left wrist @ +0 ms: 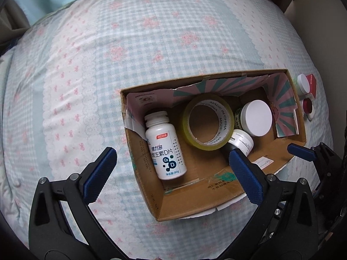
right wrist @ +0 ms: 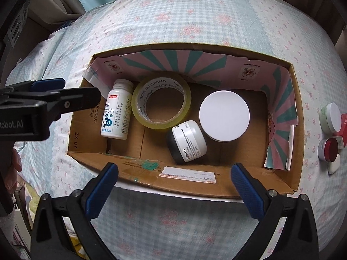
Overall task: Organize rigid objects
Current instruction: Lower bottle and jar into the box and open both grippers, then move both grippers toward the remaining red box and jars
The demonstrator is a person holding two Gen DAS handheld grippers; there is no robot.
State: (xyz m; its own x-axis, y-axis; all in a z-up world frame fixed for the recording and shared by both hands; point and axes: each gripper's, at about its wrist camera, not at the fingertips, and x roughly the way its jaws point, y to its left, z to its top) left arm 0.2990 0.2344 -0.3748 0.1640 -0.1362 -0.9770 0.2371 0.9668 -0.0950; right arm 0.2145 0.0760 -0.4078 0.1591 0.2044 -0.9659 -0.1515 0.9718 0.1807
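I found the bed (right wrist: 173,21) covered by a blue-and-white checked quilt with pink flowers; pale blue fabric showed beyond its far edge, and dark brown furniture stood at the upper corners of both views.

My left tool (left wrist: 171,162) hung over the left end of the cardboard box (right wrist: 295,130), its pads spread wide and holding nothing. One pad stood over the quilt outside the box, the other over the box's interior.

Inside the box, from left to right, lay a white vitamin bottle (right wrist: 116,114) on its side against the left wall, a roll of clear tape (right wrist: 161,103) marked MADE IN CHINA beside it, a small white-and-black jar (right wrist: 187,142) tipped on its side just in front of the tape, and a large jar with a white lid (right wrist: 224,116) upright, touching the small jar. A pink-and-teal liner ran along the far and right walls.

My right tool (right wrist: 174,182) hovered over the box's near wall, wide apart and empty.

On the quilt just right of the box lay a green jar with a white lid (right wrist: 330,118), a red-lidded jar (right wrist: 329,149), a red box (right wrist: 343,125) and a small white piece (right wrist: 334,165), all close together. Nothing blocked either tool's reach into the box.
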